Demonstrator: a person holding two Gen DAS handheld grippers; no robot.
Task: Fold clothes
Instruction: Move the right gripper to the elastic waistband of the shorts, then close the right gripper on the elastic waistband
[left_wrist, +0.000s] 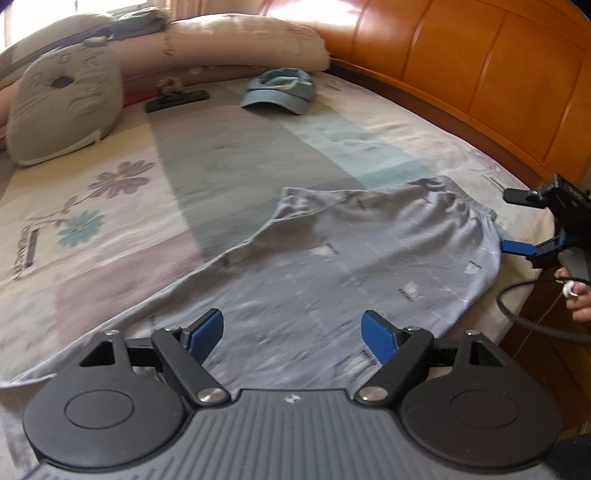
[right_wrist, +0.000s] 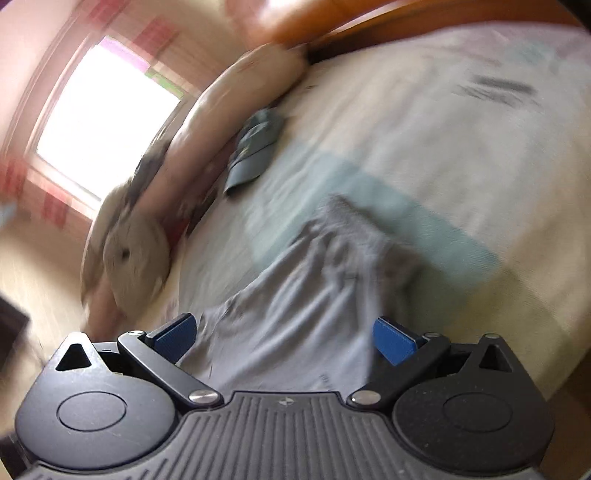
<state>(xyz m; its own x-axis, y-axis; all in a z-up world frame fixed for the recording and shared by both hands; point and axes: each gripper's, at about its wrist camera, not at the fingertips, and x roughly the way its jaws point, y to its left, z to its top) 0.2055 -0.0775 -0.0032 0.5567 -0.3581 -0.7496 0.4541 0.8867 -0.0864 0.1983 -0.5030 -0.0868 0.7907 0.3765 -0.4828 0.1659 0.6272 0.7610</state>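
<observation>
The left claw (left_wrist: 293, 341) hangs released, its blue pads spread wide above the near part of the grey trousers (left_wrist: 332, 258), which lie spread on the bed (left_wrist: 110, 206). The right claw (right_wrist: 284, 339) is also released, fingers apart over the same cloth near its waistband end. Beyond the trousers lies a blue cap (left_wrist: 280, 92), then pillows (left_wrist: 62, 107) and the wooden headboard (left_wrist: 480, 62).

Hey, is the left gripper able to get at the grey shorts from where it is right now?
Probably yes. The left gripper is open, right above the near part of the grey shorts, which lie spread on the bed. Nothing sits between its fingers and the cloth; the blue cap lies well beyond.
</observation>
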